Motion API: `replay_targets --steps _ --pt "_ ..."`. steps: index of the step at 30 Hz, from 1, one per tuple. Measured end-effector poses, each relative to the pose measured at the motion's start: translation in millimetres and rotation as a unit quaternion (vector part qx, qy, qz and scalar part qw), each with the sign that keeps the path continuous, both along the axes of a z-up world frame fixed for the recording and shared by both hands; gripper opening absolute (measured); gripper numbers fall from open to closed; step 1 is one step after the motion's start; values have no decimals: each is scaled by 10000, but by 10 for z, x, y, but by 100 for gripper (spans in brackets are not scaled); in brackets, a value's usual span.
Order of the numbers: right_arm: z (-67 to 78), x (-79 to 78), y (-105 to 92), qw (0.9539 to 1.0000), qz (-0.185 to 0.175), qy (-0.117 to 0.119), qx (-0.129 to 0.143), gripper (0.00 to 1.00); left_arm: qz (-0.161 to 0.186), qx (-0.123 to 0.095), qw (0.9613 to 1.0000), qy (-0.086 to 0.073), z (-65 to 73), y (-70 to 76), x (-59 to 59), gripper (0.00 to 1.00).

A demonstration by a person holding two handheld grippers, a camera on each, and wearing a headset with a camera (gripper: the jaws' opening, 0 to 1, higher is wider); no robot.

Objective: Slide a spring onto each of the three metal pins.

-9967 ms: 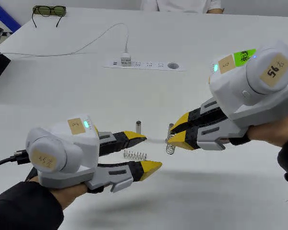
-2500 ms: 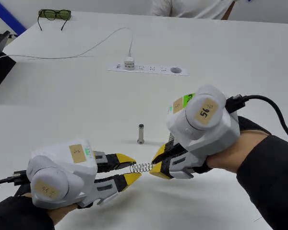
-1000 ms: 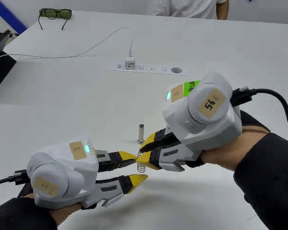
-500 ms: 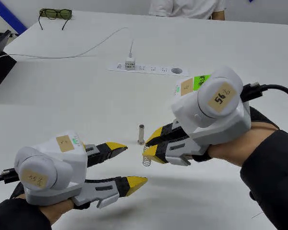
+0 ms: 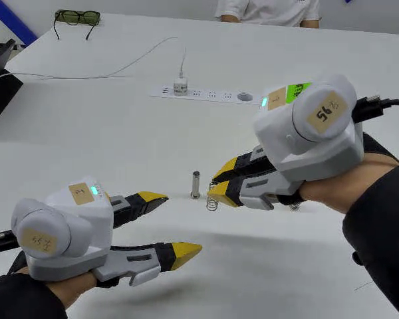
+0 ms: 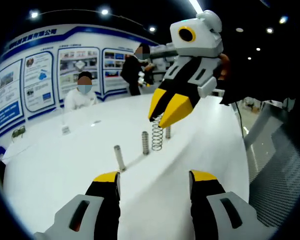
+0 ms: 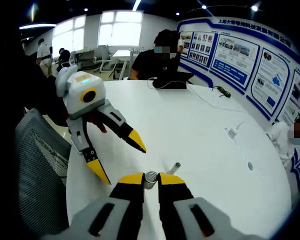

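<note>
Spring (image 5: 212, 202) first: where was it, and how was it held?
It hung from the very tips of the right gripper (image 5: 219, 189), whose jaws were pressed together on its top coils alone. That was a thin hold.
And the pin?
The bare pin (image 5: 195, 185) stood just beside those tips, apart from the spring, between the two grippers.
The left gripper (image 5: 178, 223)?
Its jaws were spread wide, holding nothing, and it was well short of the pin.
So what could have gone wrong?
If the spring's free lower end met the pin's top off-centre, it would likely have caught and buckled — or popped out of the pinch and rolled across the table (image 5: 86, 133). A sideways nudge might also have toppled the pin, which looked free-standing.
</note>
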State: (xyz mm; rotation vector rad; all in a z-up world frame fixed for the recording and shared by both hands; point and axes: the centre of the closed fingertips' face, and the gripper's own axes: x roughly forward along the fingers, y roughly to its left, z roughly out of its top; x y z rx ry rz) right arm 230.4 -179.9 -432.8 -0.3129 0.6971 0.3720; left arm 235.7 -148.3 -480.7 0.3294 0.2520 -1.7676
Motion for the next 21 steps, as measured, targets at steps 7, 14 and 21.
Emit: replay_targets --steps 7,14,21 --pt "80 61 -88 9999 -28 -55 -81 11 21 -3 10000 9 -3 7 22 57" --pt "146 140 -162 9998 -101 -150 -109 12 26 -4 10000 26 -16 10 22 57" --pt "236 246 -234 9995 -130 -225 -185 12 54 -41 10000 38 7 7 53 57"
